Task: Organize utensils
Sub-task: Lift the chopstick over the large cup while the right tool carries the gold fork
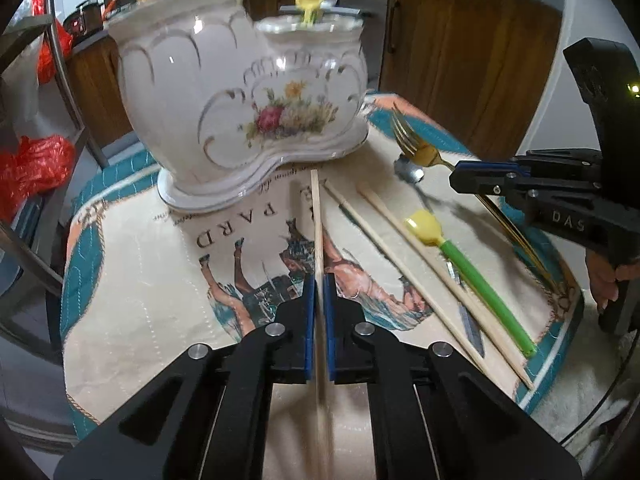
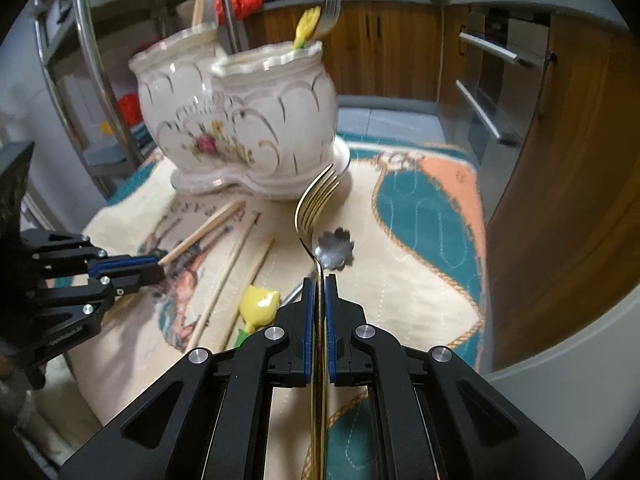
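My left gripper (image 1: 319, 282) is shut on a wooden chopstick (image 1: 317, 216) that points toward the white floral utensil holder (image 1: 248, 96). From the right wrist view, the left gripper (image 2: 154, 266) grips the same chopstick (image 2: 200, 234). My right gripper (image 2: 319, 284) is shut on the handle of a gold fork (image 2: 316, 204), its tines raised near the holder (image 2: 248, 120). In the left wrist view the right gripper (image 1: 456, 176) holds that fork (image 1: 416, 148). Two more chopsticks (image 1: 404, 264), a yellow-headed green spoon (image 1: 468, 268) and a silver flower spoon (image 2: 334, 248) lie on the mat.
A fork and a yellow utensil (image 2: 308, 28) stand in the holder's right compartment, a wooden stick (image 2: 199, 6) in its left one. The printed mat (image 1: 160, 264) covers a round table. Wooden cabinets (image 2: 560, 200) and an oven stand behind, and red bags (image 1: 32, 168) lie to the left.
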A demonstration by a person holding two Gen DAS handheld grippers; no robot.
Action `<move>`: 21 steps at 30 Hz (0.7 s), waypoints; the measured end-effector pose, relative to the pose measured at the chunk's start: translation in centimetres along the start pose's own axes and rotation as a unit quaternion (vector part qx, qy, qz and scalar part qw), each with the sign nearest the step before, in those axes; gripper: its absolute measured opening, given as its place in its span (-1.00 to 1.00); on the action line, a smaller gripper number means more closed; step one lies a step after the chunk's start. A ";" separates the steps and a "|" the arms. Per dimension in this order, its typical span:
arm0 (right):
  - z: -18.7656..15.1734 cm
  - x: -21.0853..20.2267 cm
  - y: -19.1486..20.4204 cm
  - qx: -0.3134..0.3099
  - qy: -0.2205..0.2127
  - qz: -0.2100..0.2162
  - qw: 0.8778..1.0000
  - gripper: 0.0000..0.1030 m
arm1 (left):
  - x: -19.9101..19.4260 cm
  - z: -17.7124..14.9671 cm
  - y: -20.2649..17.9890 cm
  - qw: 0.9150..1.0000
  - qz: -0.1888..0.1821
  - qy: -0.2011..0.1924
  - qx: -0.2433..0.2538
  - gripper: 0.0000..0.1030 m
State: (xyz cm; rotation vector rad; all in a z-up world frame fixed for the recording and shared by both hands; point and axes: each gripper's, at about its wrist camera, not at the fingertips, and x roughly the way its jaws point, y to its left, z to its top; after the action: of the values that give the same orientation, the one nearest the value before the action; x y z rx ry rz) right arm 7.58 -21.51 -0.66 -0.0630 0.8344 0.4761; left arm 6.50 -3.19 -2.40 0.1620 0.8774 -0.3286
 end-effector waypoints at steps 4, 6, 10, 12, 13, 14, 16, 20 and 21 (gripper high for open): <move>0.0 -2.6 0.4 -0.007 -0.050 0.004 0.999 -0.87 | -2.2 -0.3 0.1 0.999 -0.008 -0.047 0.008 -0.91; 0.0 -3.8 0.8 -0.017 -0.076 0.002 0.997 -0.87 | -3.4 -0.3 0.2 0.997 -0.013 -0.071 0.008 -0.91; -0.2 -6.1 1.2 -0.035 -0.120 -0.001 0.992 -0.88 | -5.2 -0.4 0.6 0.994 -0.014 -0.111 0.005 -0.91; -0.3 -7.0 1.4 -0.043 -0.137 -0.005 0.990 -0.88 | -6.2 -0.4 0.9 0.991 -0.014 -0.131 0.006 -0.91; -0.3 -7.4 1.5 -0.046 -0.146 -0.007 0.988 -0.88 | -6.6 -0.5 0.9 0.990 -0.013 -0.139 0.006 -0.91; -0.4 -8.0 1.6 -0.048 -0.156 -0.008 0.987 -0.88 | -7.1 -0.4 1.0 0.988 -0.010 -0.151 0.005 -0.91; -0.4 -8.8 1.4 -0.048 -0.171 -0.008 0.984 -0.88 | -8.1 -0.4 1.3 0.985 -0.012 -0.174 0.000 -0.91; -0.3 -10.0 1.8 -0.049 -0.207 -0.011 0.977 -0.88 | -9.7 -0.4 2.1 0.974 -0.010 -0.226 -0.015 -0.91; -0.1 -10.4 1.9 -0.048 -0.219 -0.010 0.974 -0.88 | -10.2 -0.2 2.4 0.970 -0.009 -0.243 -0.019 -0.91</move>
State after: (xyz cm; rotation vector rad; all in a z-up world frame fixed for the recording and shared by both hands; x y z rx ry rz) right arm 0.75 -23.83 7.07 -0.0536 0.3767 0.4876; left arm 1.11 1.33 5.41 0.0329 0.3991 -0.3492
